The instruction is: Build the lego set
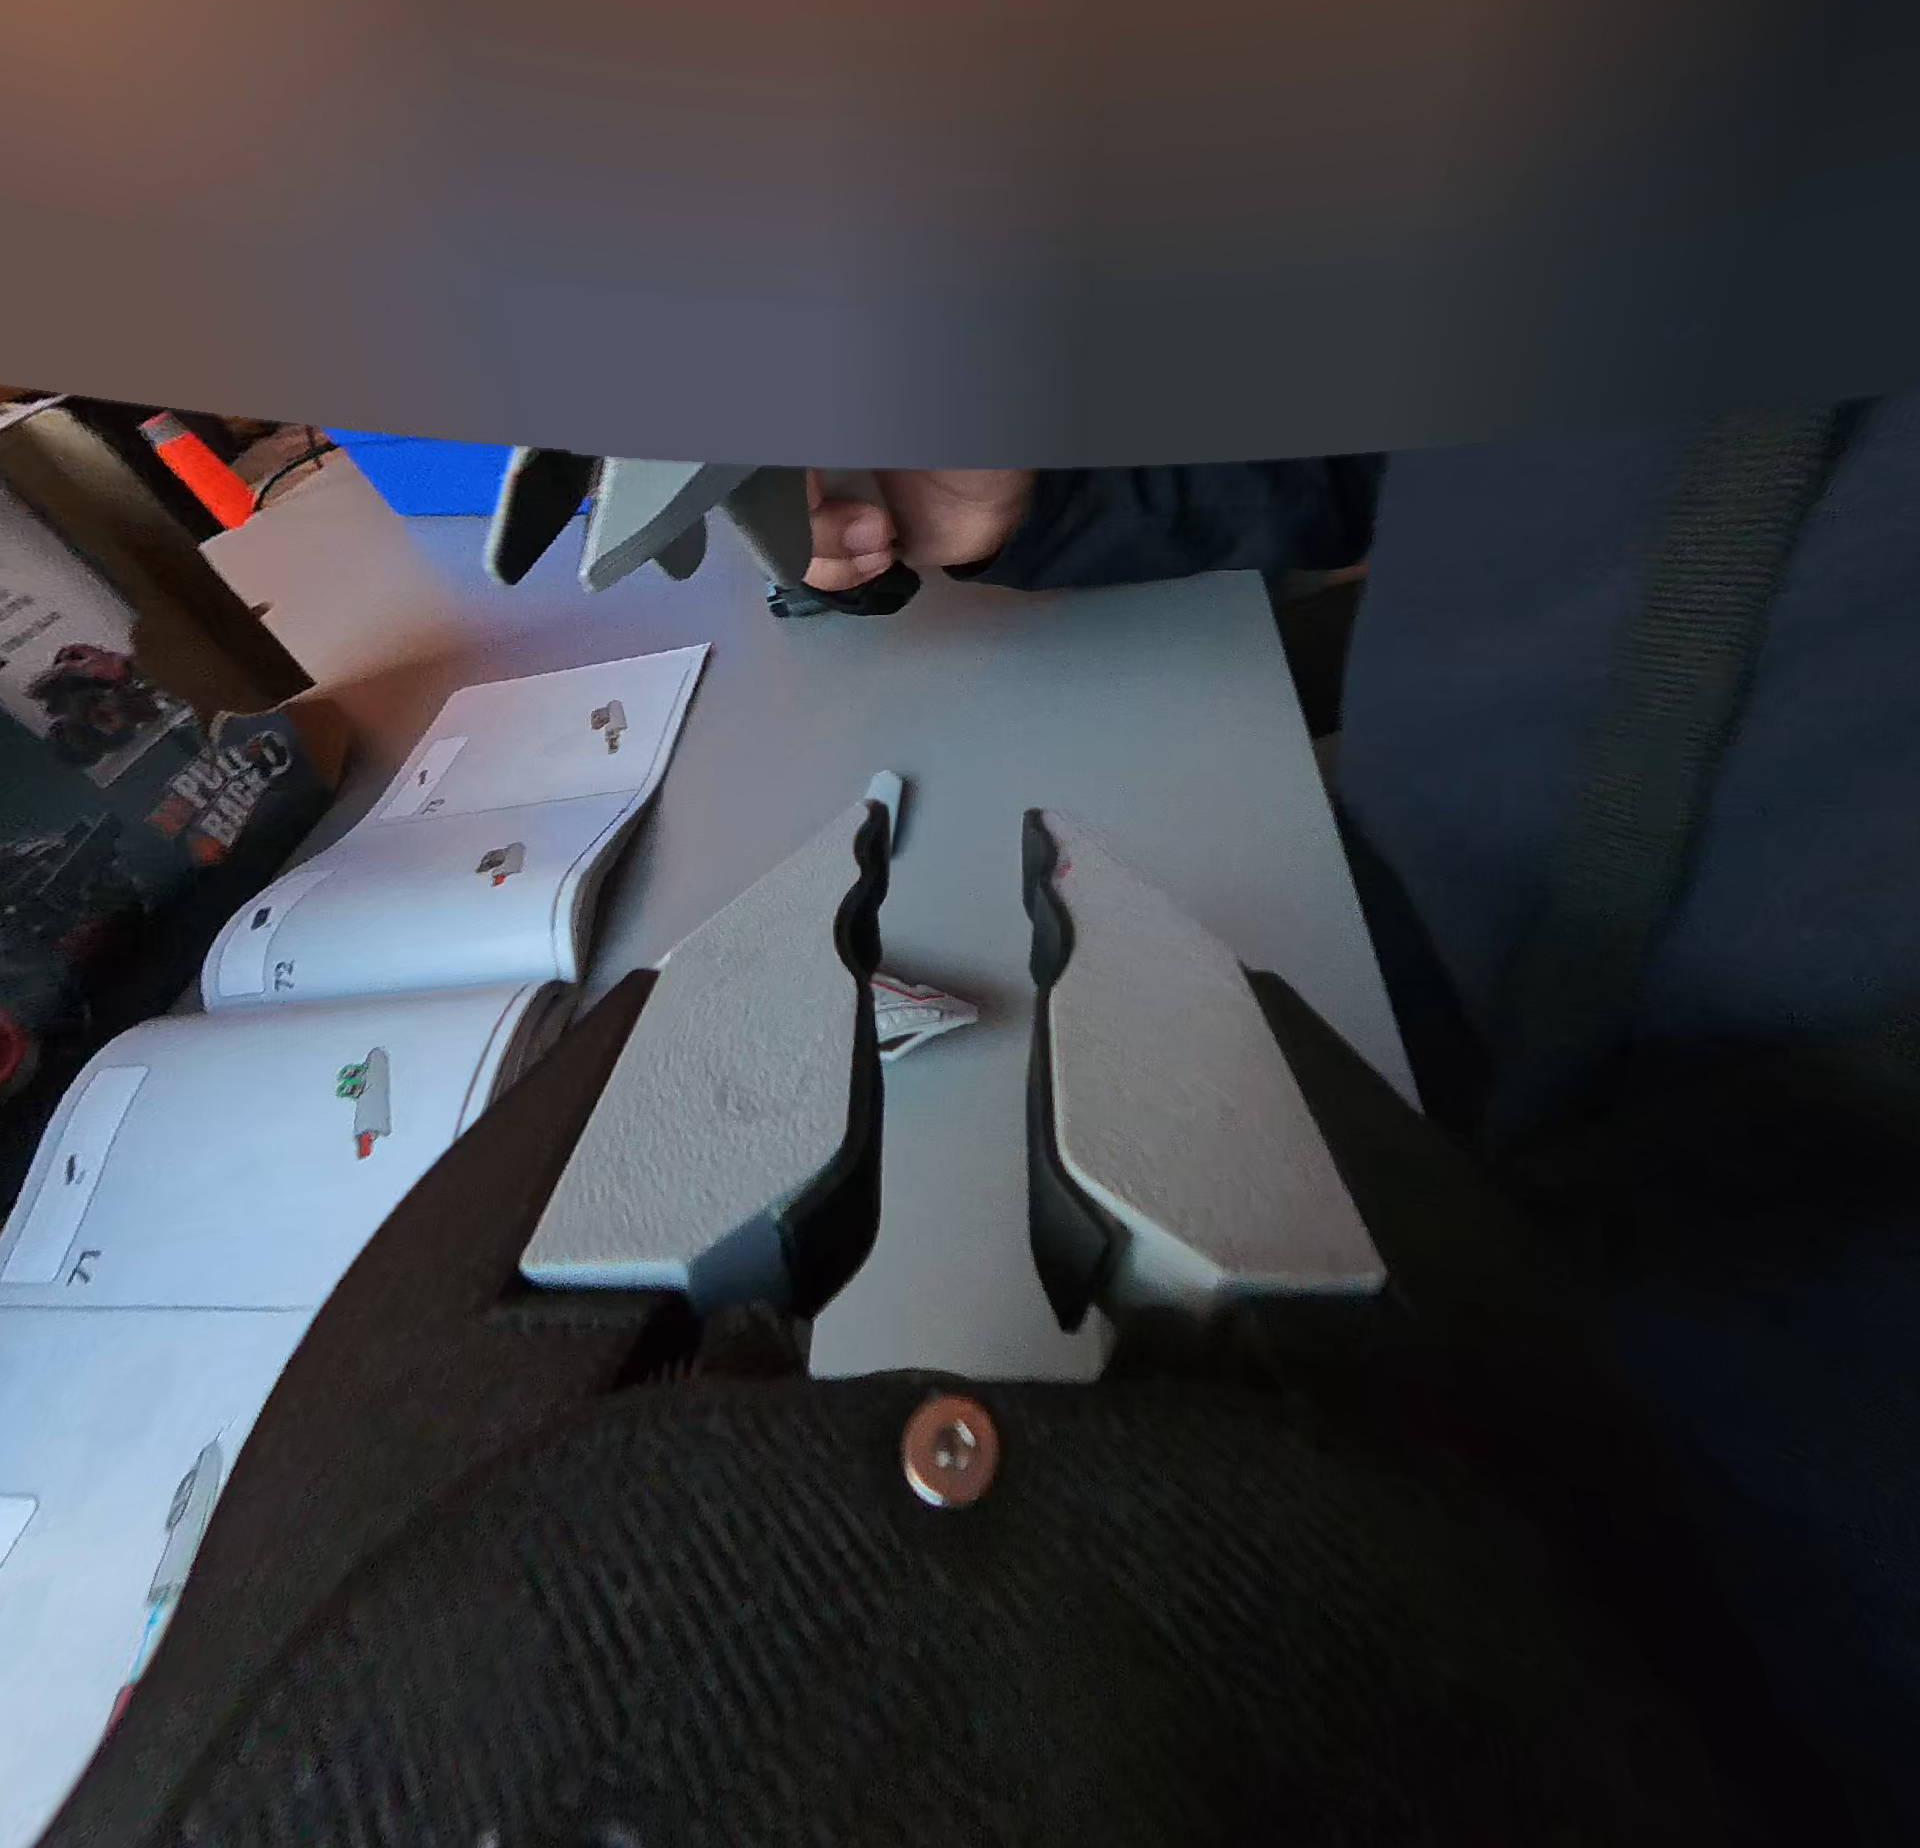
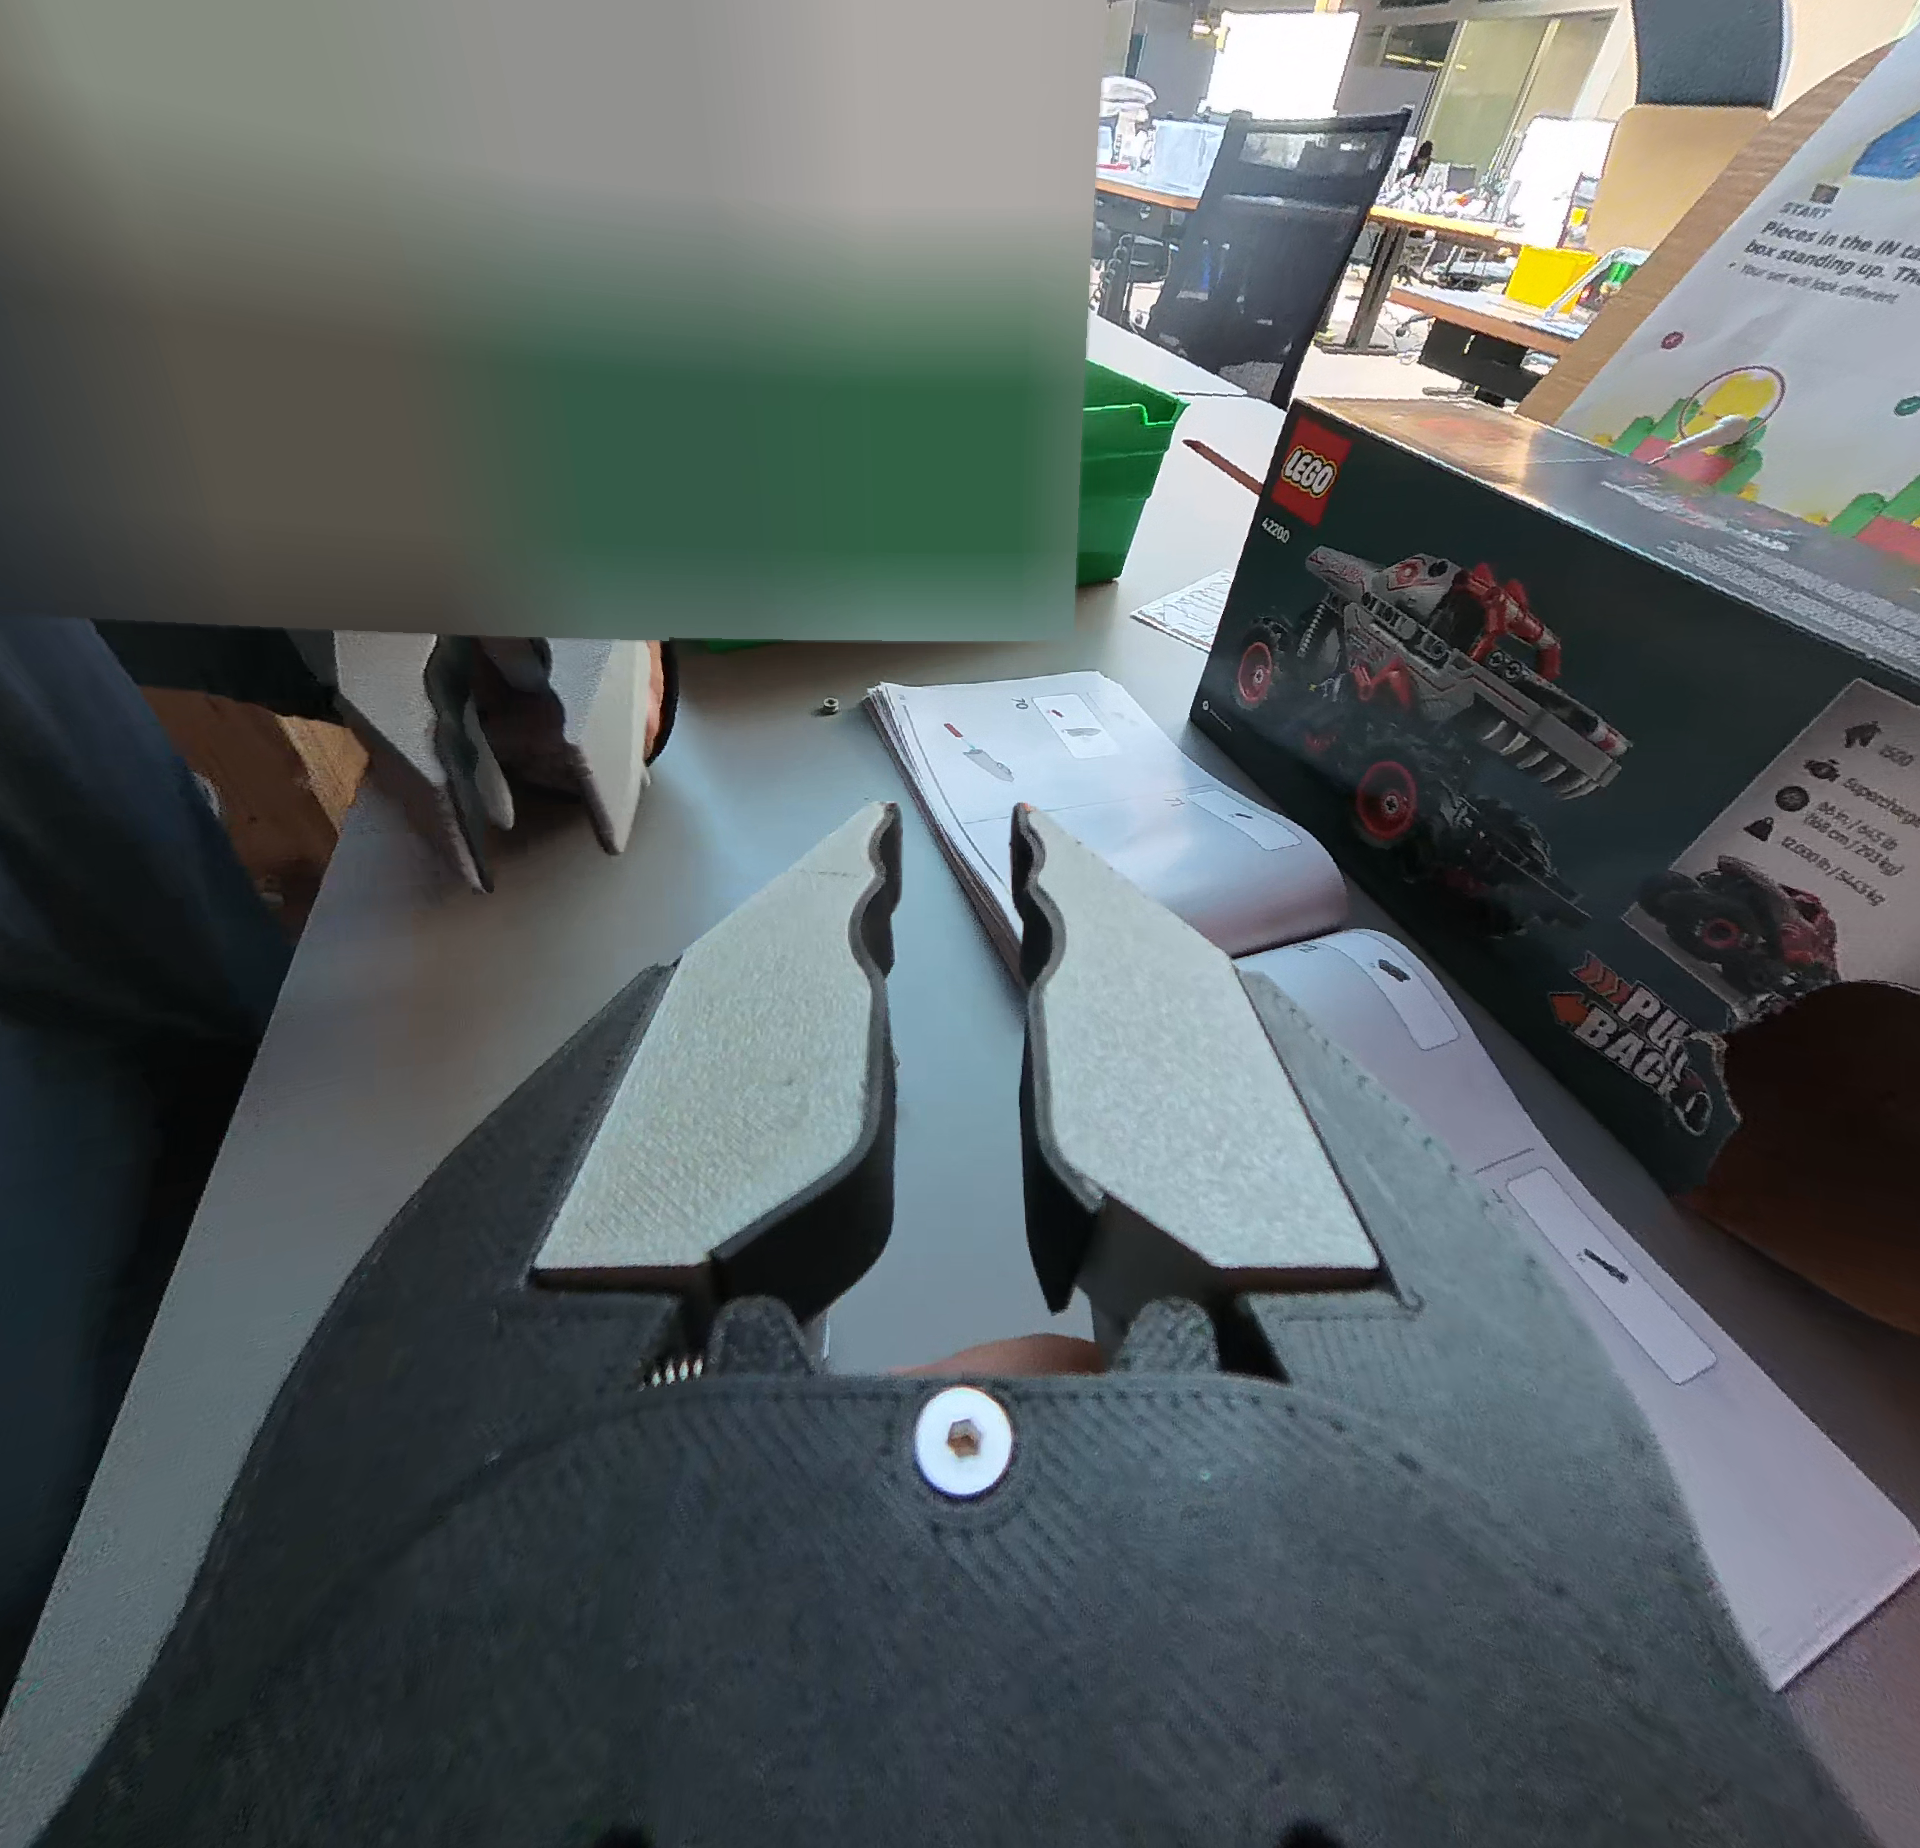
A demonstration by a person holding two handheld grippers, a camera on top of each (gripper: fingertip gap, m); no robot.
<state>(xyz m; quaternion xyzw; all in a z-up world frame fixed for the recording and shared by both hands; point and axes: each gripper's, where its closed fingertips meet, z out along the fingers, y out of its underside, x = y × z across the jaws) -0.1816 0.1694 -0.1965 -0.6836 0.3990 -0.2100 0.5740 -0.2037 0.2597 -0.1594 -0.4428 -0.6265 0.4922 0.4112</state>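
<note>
The left tongs (image 1: pixel 956 811) hang spread over bare grey counter (image 1: pixel 1091 718), whose edge runs down the right of the frame. A small printed white piece (image 1: pixel 925 1009) lies between their fingers; a pale grey piece (image 1: pixel 885 790) sits at the left fingertip. The right tongs (image 2: pixel 956 811) are spread and empty, with the open booklet (image 2: pixel 1122 811) and the set's box (image 2: pixel 1558 759) crowding the right of the frame.

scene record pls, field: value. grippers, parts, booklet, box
left gripper: open, empty, above the table
right gripper: open, empty
white printed piece: flat on table, below the left gripper's fingers
small grey piece: beyond left fingertip
instruction booklet: lying open
set box: beside booklet, end torn open
green bin: far side
</note>
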